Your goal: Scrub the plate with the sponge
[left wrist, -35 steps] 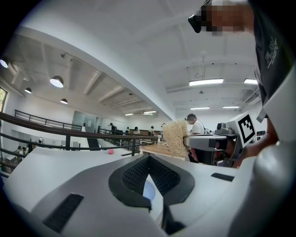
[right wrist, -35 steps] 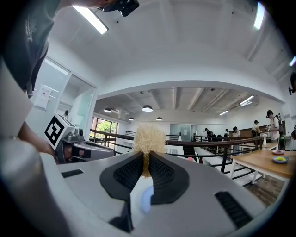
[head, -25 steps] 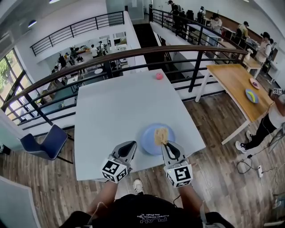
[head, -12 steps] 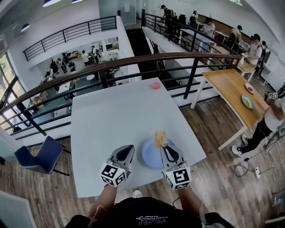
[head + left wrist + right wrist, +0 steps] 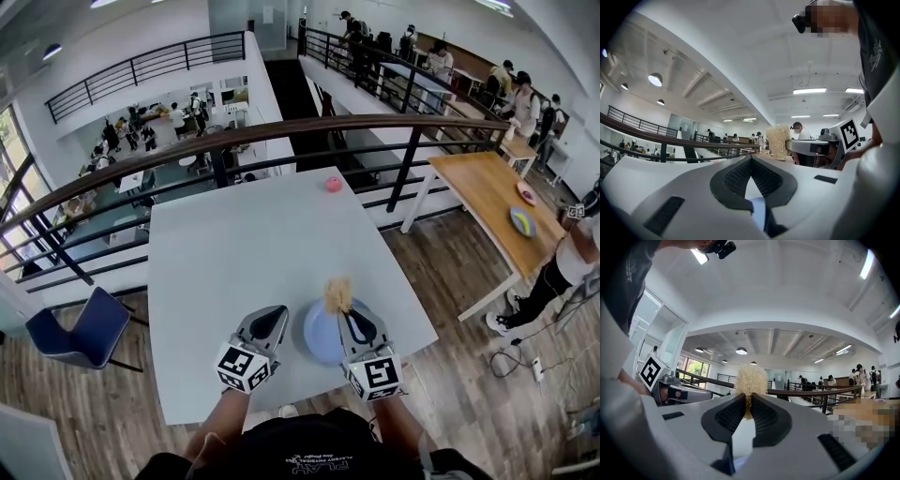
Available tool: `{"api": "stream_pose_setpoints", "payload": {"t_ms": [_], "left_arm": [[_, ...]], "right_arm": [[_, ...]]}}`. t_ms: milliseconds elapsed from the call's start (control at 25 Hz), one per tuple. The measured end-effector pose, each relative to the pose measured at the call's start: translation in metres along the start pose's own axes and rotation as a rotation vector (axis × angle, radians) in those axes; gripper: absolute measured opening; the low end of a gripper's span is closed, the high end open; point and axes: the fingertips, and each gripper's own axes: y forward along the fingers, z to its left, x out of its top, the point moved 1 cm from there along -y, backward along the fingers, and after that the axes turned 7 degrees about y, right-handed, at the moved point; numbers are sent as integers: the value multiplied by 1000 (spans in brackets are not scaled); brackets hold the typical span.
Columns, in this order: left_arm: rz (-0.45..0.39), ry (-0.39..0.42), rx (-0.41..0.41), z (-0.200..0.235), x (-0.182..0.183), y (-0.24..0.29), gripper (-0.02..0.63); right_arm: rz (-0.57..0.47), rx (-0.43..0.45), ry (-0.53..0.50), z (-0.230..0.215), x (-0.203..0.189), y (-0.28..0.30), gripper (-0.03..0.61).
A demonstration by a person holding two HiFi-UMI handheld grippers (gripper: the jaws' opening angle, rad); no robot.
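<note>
Plate (image 5: 319, 339) lies under my right tool (image 5: 346, 315), clamped on the sponge (image 5: 337, 292); left tool (image 5: 276, 320), closed empty, sits beside.

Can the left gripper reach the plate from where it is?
Likely yes. The plate lies just right of the left gripper, with only bare table between them. The right gripper holds the sponge at the plate's far rim, leaving its left edge free.

right hand-held gripper (image 5: 748, 409) | jaws pinching sponge (image 5: 750, 380) | left hand-held gripper (image 5: 686, 392) beside
</note>
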Motion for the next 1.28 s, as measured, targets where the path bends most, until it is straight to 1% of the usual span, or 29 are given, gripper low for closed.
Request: {"api": "stream_pose_setpoints", "payload": {"t_ms": [360, 520, 720, 1000, 1280], "left_arm": [[10, -5, 46, -8, -6, 20, 12], [35, -7, 61, -10, -12, 24, 12], [67, 3, 77, -14, -23, 32, 12], [97, 9, 90, -19, -38, 36, 12], [139, 13, 95, -20, -59, 42, 12]], "right_arm": [[19, 56, -8, -22, -3, 8, 44], [27, 76, -13, -29, -5, 11, 46], [44, 76, 9, -44, -12, 11, 44], [77, 89, 37, -51, -32, 11, 46], [117, 113, 36, -51, -49, 13, 44]]}}
